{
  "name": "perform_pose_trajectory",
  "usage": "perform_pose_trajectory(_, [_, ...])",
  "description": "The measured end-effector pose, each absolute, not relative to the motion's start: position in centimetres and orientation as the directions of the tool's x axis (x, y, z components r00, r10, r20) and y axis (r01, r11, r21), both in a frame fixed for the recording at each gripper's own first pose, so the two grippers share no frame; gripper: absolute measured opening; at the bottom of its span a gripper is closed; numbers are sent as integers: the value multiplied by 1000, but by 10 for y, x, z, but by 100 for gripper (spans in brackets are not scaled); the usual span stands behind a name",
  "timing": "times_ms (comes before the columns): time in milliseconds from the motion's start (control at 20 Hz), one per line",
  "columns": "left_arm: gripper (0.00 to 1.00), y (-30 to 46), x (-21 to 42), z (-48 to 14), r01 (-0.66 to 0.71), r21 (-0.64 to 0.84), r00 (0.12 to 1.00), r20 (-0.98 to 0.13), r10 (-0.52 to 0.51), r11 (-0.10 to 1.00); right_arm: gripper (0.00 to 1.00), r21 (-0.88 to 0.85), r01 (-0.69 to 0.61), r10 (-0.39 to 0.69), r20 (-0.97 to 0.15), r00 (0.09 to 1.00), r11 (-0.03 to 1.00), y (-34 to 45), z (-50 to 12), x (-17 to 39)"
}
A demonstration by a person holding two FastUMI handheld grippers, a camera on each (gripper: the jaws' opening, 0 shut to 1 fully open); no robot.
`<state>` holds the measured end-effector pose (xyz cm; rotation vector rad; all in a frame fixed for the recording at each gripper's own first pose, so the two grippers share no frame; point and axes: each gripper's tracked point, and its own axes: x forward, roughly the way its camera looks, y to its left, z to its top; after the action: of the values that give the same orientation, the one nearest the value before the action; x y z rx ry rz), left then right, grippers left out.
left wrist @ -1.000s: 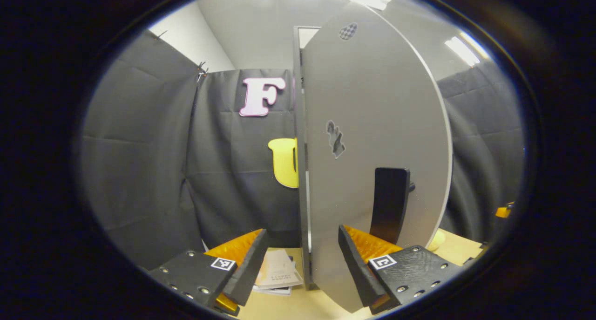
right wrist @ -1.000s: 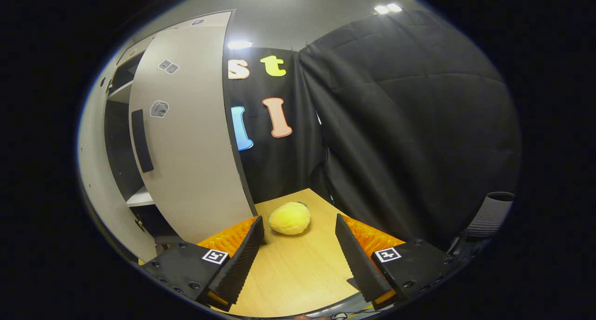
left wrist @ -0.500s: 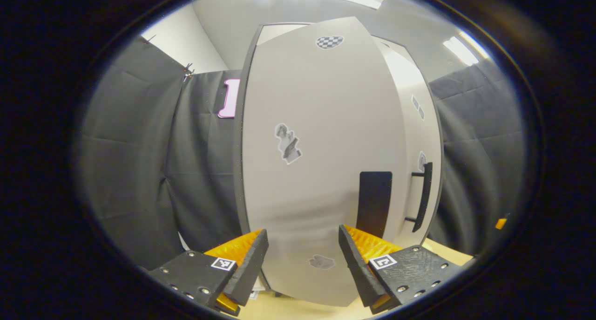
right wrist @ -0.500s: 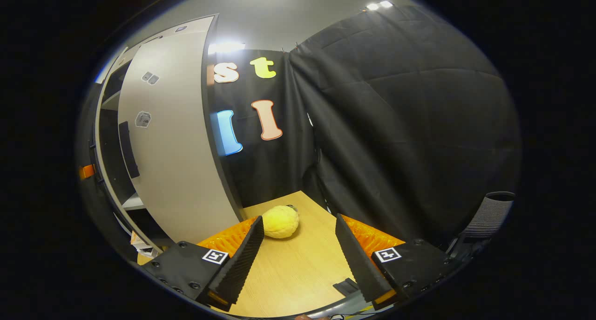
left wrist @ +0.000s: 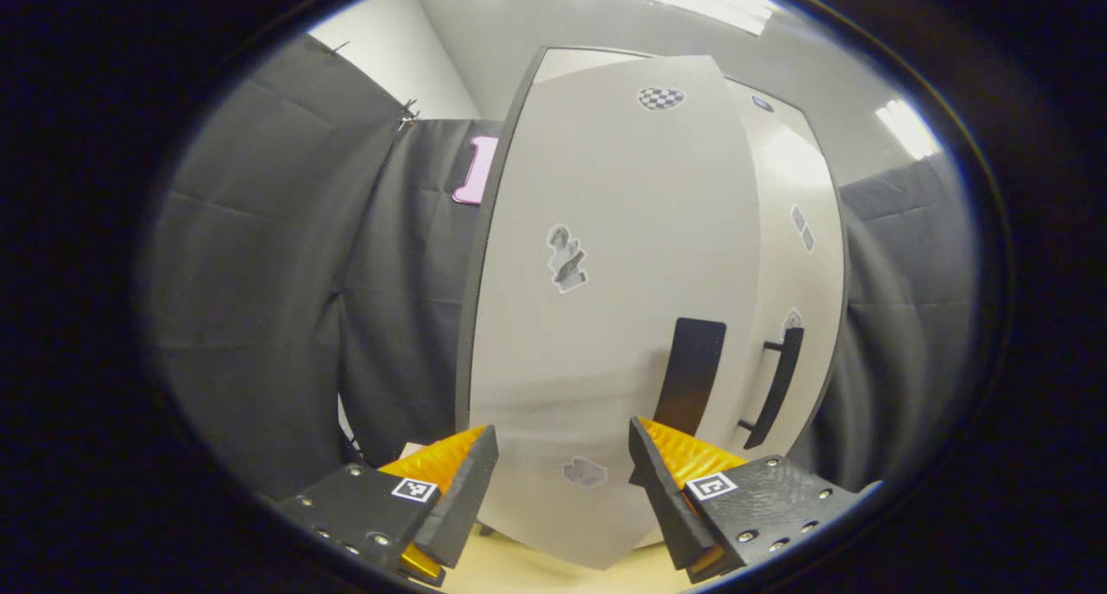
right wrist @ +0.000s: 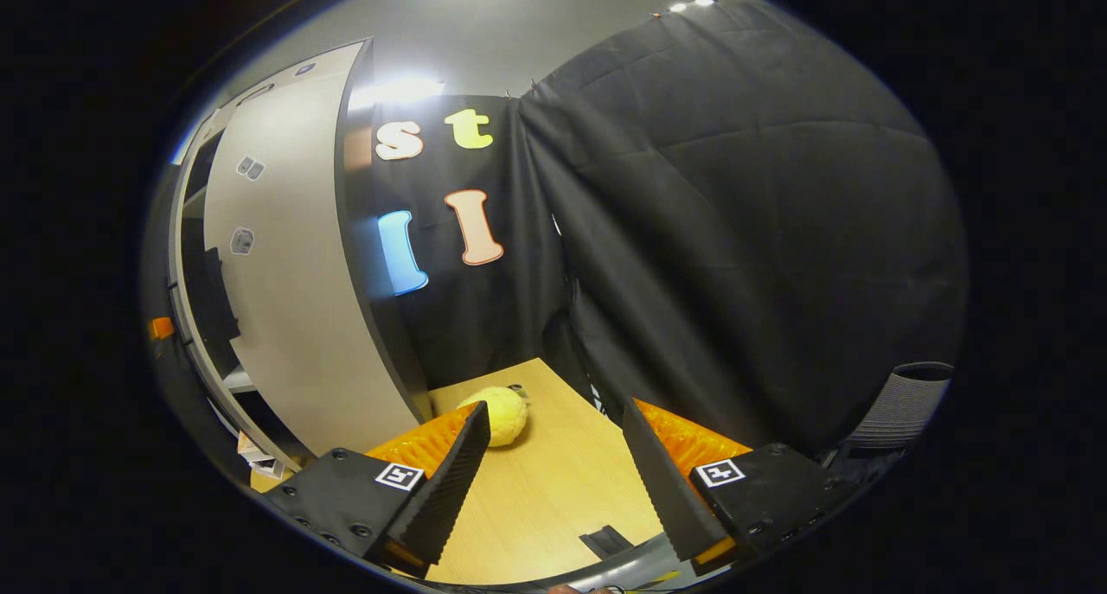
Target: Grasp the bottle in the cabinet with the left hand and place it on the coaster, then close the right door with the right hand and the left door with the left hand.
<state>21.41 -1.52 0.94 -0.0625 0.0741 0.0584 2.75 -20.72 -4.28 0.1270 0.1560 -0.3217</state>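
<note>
In the left gripper view the cabinet's pale left door (left wrist: 605,317) faces me close up, swung almost flat against the cabinet, its black handle (left wrist: 687,373) just above my right finger. My left gripper (left wrist: 562,490) is open, its fingertips near the door's lower part with nothing between them. Beyond it is the right door (left wrist: 800,257) with its bar handle (left wrist: 774,386). In the right gripper view the right door (right wrist: 285,274) stands at the left, and a dark gap (right wrist: 195,222) beside it shows shelves. My right gripper (right wrist: 553,482) hangs open over the wooden table (right wrist: 536,507), apart from the door.
A yellow plush ball (right wrist: 495,414) lies on the table by the right door's foot. A small black piece (right wrist: 605,540) lies near the table's front edge. Some booklets (right wrist: 255,456) lie at the cabinet's foot. Black cloth walls close in behind and to the right.
The left door has swung from edge-on to nearly flat against the cabinet, and my left gripper followed it. The right gripper view has drifted right, away from the right door.
</note>
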Motion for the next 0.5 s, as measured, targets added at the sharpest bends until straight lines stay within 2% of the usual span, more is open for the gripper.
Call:
perform_pose_trajectory(150, [95, -27, 187, 20, -71, -3, 996, -51, 71, 997, 98, 40, 251, -243, -144, 959, 967, -206, -27, 52])
perform_pose_trajectory(300, [95, -42, 161, 30, -80, 72, 997, -15, 82, 994, 98, 13, 135, -133, -97, 986, 991, -185, -2, 77])
perform_pose_trajectory(450, [95, -50, 138, 23, -100, 116, 994, -23, 103, 988, 98, -16, 22, -23, -50, 998, 1000, -158, 22, 92])
perform_pose_trajectory(500, [95, -52, 131, 20, -106, 118, 993, -31, 110, 987, 93, -16, -9, 8, -38, 999, 1000, -148, 30, 94])
